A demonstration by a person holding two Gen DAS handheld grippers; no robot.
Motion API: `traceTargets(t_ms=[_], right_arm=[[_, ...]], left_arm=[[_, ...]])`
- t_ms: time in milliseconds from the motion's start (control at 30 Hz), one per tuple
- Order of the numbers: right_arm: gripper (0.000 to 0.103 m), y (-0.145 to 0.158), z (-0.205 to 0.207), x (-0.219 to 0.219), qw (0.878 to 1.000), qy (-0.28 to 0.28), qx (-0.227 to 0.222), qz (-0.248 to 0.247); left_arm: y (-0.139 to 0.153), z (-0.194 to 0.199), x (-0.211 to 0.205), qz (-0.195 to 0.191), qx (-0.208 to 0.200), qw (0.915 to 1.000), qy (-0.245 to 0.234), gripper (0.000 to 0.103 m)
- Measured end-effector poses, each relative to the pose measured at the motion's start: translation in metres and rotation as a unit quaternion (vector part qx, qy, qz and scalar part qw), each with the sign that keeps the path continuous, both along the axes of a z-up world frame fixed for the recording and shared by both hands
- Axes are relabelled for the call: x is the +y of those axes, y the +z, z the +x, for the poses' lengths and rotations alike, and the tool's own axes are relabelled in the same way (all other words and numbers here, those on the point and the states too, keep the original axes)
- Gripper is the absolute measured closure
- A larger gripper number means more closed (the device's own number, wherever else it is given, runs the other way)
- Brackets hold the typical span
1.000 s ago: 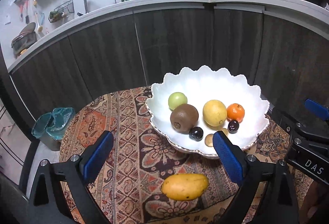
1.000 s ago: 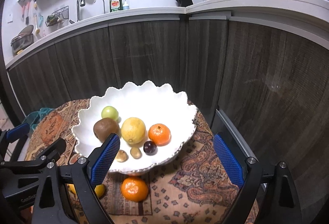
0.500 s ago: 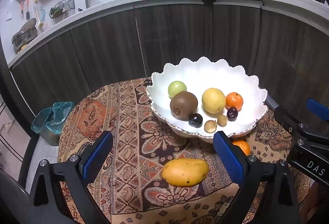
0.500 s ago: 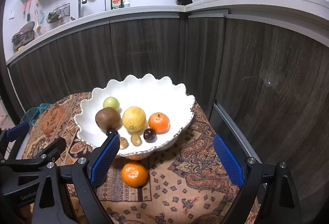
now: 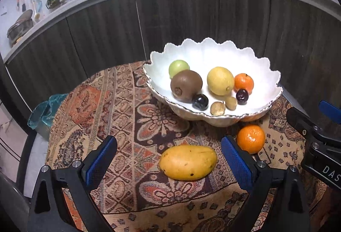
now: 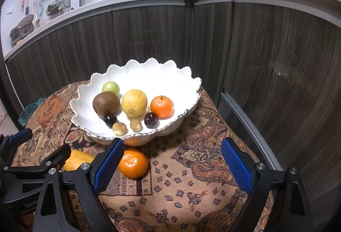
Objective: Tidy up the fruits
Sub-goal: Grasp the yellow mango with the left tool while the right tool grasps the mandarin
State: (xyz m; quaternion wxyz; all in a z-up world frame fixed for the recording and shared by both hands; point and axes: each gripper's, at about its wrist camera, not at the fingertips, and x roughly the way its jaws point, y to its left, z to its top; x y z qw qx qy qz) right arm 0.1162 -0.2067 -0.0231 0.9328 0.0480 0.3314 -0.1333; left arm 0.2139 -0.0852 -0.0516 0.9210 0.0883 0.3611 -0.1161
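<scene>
A white scalloped bowl (image 5: 251, 57) (image 6: 149, 70) on a patterned tablecloth holds several fruits: a green one, a brown kiwi (image 5: 185, 84), a yellow lemon (image 5: 220, 80), an orange mandarin (image 6: 161, 106), dark plums and small brown fruits. A yellow mango (image 5: 188, 162) lies on the cloth between the fingers of my open left gripper (image 5: 169, 161). A loose mandarin (image 6: 133, 163) (image 5: 250, 138) sits in front of the bowl, just inside the left finger of my open right gripper (image 6: 172, 164). Neither gripper holds anything.
The round table's cloth (image 6: 191, 185) ends close to dark cabinet fronts (image 5: 106, 29) behind and to the right. A teal-lined bin (image 5: 45, 108) stands on the floor at the left. The right gripper's body (image 5: 315, 142) shows at the left wrist view's right edge.
Both grippers have pulled back and lowered, so the bowl looks farther away. The mango now lies between the left fingers, and the loose mandarin is in fuller view.
</scene>
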Motion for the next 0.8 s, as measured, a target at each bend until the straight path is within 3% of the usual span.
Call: traceTargets(t_ms=[800], right_arm=[[0.01,-0.044,0.013,-0.012,0.999,-0.006,0.041,0.01]], left_arm=[[-0.049,0.022,-0.02,0.013,0.054,0.9983,-0.017,0.004]])
